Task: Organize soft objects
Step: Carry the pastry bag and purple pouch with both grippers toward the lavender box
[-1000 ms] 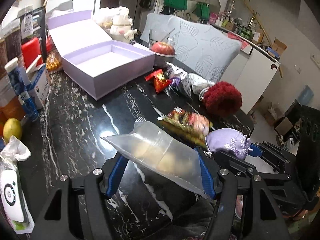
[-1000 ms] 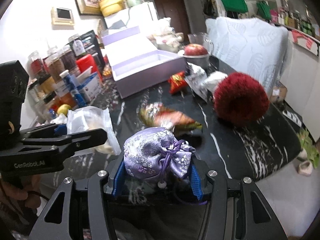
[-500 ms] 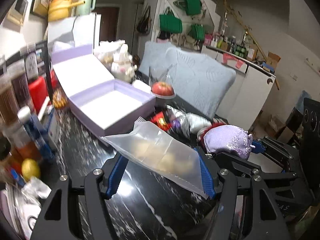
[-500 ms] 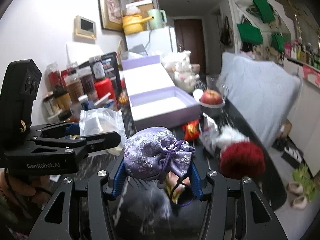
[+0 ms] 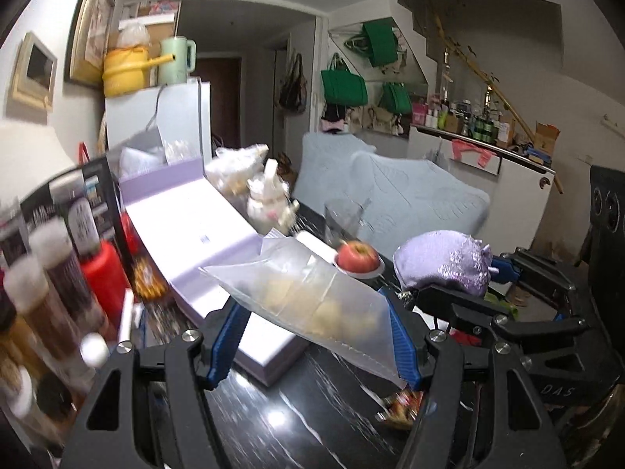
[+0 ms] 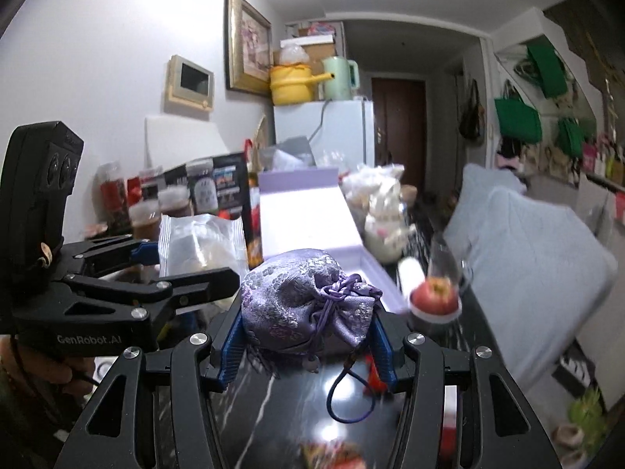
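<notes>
My left gripper [image 5: 312, 332] is shut on a clear plastic bag [image 5: 308, 301] with pale soft lumps inside, held above the near edge of the open lilac box [image 5: 218, 258]. My right gripper [image 6: 306, 336] is shut on a lilac brocade drawstring pouch [image 6: 308, 305], held above the black marble table [image 6: 297, 406] just short of the lilac box [image 6: 308, 219]. The pouch also shows in the left wrist view [image 5: 441, 265], to the right of the bag. The bag shows in the right wrist view [image 6: 199, 242], to the left.
A red apple [image 5: 357, 256] on a small dish and a glass [image 5: 343, 215] stand right of the box. Jars and bottles [image 5: 50, 269] line the left edge. A white plush toy [image 5: 269, 199] sits behind the box. A pale blue pillow [image 5: 398, 195] lies at the right.
Both grippers have risen and moved forward toward the lilac box, still holding the bag and the pouch. The red fluffy ball and snack packets have dropped out of view.
</notes>
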### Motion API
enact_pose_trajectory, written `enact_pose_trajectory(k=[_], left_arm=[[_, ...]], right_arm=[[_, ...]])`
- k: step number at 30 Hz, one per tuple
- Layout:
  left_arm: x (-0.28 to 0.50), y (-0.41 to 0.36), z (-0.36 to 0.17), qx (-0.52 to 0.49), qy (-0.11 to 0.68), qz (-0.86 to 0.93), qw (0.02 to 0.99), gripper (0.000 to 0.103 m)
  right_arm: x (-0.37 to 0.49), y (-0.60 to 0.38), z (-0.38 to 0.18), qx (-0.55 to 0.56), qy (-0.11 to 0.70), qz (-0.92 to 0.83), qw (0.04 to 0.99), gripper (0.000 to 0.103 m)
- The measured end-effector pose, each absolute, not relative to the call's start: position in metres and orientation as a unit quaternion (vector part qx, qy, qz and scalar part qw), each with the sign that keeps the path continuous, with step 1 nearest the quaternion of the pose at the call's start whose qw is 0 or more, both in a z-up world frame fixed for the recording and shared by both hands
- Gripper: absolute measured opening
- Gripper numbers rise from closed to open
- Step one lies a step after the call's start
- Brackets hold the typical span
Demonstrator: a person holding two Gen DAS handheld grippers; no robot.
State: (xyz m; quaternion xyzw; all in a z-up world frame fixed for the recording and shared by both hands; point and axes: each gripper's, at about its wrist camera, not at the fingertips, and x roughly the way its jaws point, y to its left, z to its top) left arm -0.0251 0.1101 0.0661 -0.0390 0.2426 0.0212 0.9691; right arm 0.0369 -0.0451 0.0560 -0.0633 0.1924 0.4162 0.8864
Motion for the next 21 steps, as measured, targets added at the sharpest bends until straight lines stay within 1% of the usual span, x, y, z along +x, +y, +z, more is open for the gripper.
enact_pose_trajectory(k=[14, 17, 21], left_arm=[[0.062, 0.177, 0.112, -0.02, 0.193, 0.07, 0.979, 0.066], [0.084, 0.192, 0.115, -0.022, 0.2, 0.086, 0.976, 0.066], [0.115, 0.21, 0.108, -0.035, 0.223, 0.099, 0.969, 0.066]], right_arm=[[0.13, 0.033, 0.111, -0.083, 0.139, 0.419, 0.893, 0.054], [0.151, 0.049, 0.116, -0.089, 0.141, 0.415, 0.895, 0.054], [0.185, 0.071, 0.112, -0.092, 0.166, 0.407, 0.894, 0.054]])
